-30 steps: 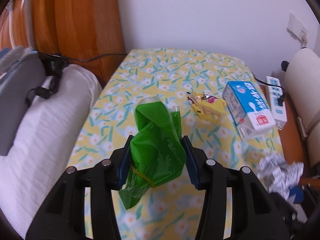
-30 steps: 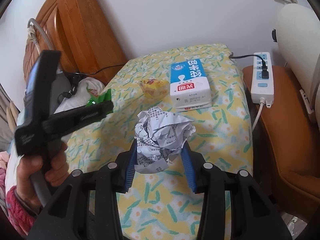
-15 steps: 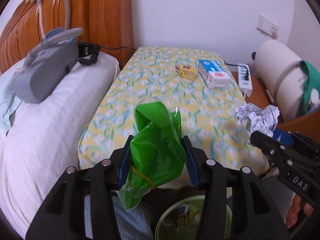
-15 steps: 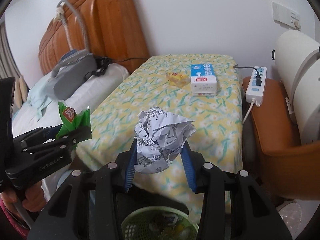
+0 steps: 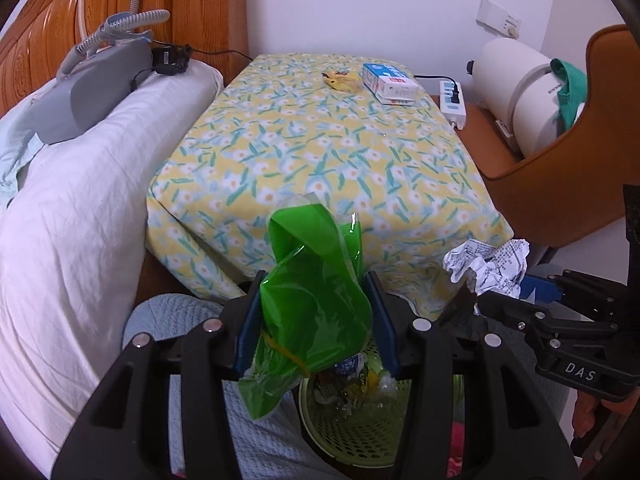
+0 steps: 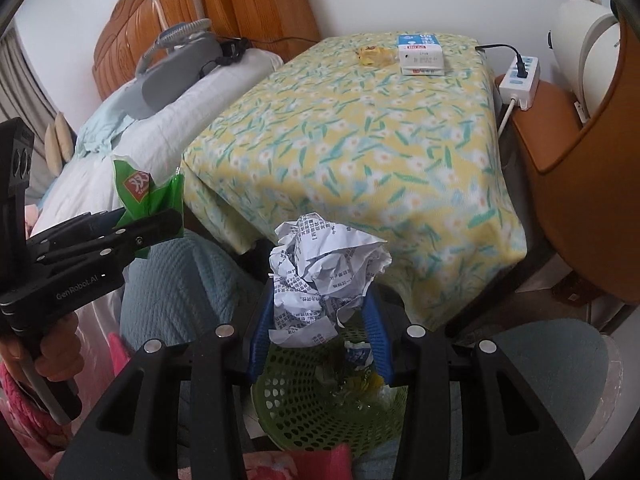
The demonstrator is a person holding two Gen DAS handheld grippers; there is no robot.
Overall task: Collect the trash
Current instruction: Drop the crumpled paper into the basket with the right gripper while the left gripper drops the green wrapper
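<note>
Two grippers: left gripper (image 5: 316, 320), right gripper (image 6: 316, 334). One green plastic wrapper (image 5: 316, 304), pinched in the left one. One crumpled paper ball (image 6: 324, 268), pinched in the right one. One green mesh wastebasket (image 6: 320, 412), several scraps inside, too jumbled to count. One table with a floral cloth (image 5: 320, 152). On it: one yellow snack wrapper (image 5: 340, 79), one blue-and-white carton (image 5: 390, 83). One white power strip (image 5: 452, 98), one black plug in it. One grey machine (image 5: 96, 88) with one hose, on one white pillow (image 5: 72, 208). One wooden headboard (image 5: 120, 4). One wall switch plate (image 5: 498, 23). One hand (image 6: 48, 344) visible.
</note>
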